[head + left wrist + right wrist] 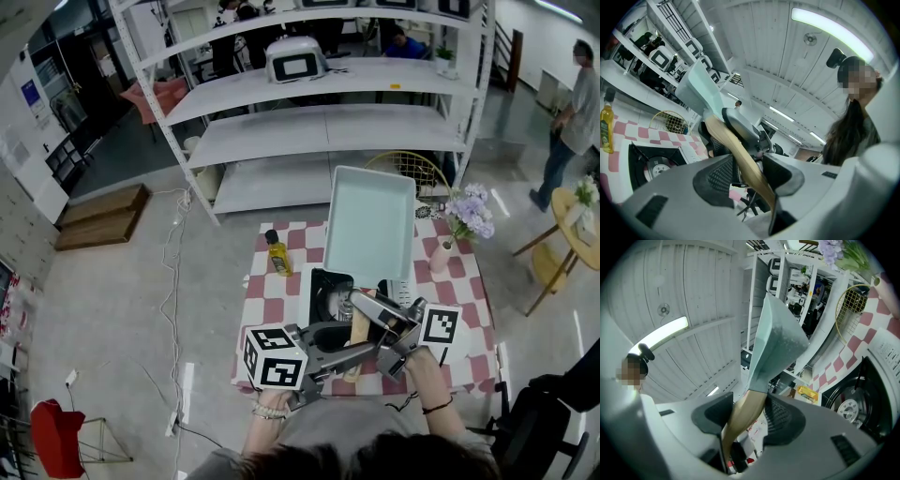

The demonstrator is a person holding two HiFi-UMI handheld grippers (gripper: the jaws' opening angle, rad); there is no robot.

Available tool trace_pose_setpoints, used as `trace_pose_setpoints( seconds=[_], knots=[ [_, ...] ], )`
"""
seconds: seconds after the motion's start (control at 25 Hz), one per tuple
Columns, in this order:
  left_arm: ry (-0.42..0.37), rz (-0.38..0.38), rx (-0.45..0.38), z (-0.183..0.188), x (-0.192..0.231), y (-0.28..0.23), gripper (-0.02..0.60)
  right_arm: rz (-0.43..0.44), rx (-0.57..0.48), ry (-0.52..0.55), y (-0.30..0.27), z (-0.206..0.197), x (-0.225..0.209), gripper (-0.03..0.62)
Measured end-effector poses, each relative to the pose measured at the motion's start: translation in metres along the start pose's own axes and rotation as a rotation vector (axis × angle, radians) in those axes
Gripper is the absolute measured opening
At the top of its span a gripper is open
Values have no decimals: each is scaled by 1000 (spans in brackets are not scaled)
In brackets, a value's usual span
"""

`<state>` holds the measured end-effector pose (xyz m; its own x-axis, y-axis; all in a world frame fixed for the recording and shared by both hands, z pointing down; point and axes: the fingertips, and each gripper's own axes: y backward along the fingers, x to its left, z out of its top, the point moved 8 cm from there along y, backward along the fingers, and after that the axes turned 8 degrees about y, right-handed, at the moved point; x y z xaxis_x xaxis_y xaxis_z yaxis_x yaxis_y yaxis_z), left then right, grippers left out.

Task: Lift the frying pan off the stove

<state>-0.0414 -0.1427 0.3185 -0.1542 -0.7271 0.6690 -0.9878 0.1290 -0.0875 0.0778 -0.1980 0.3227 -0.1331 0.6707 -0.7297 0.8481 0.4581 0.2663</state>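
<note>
Red-and-white checked cloth covers the one table (281, 302) in an open workroom, where a single pale green, rectangular frying pan (370, 220) hangs in the air, lifted clear of the one black stove (321, 281) and tilted so its far end stands high. Two grippers share the load. The left gripper (352, 356) comes in from the near left and the right gripper (367, 314) from the near right, and both are clamped on the pan's one wooden handle (360, 330), which juts toward the person at the near edge. The left gripper view shows the handle (736, 150) pinched between that gripper's (750, 176) two dark pads, with the pan (701, 86) rising beyond against the ceiling. The right gripper view shows the same squeeze, that gripper (743, 416) closed on the handle (745, 408) just below the pan (776, 348). The stove's single burner lies bare below in both gripper views. One yellow oil bottle (278, 255) stands on the cloth left of the stove, and one vase (440, 255) of purple flowers (469, 214) stands at the far right corner. One white shelving unit (319, 127) fills the far side, and one person (570, 112) stands on the floor to its right.
</note>
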Motion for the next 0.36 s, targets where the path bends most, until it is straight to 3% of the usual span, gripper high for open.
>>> trace_pose_setpoints(
  seconds=[0.36],
  knots=[
    [-3,-3,-1,-1,-2,-2,193,3,-2,-2,3,1,2,216]
  ],
)
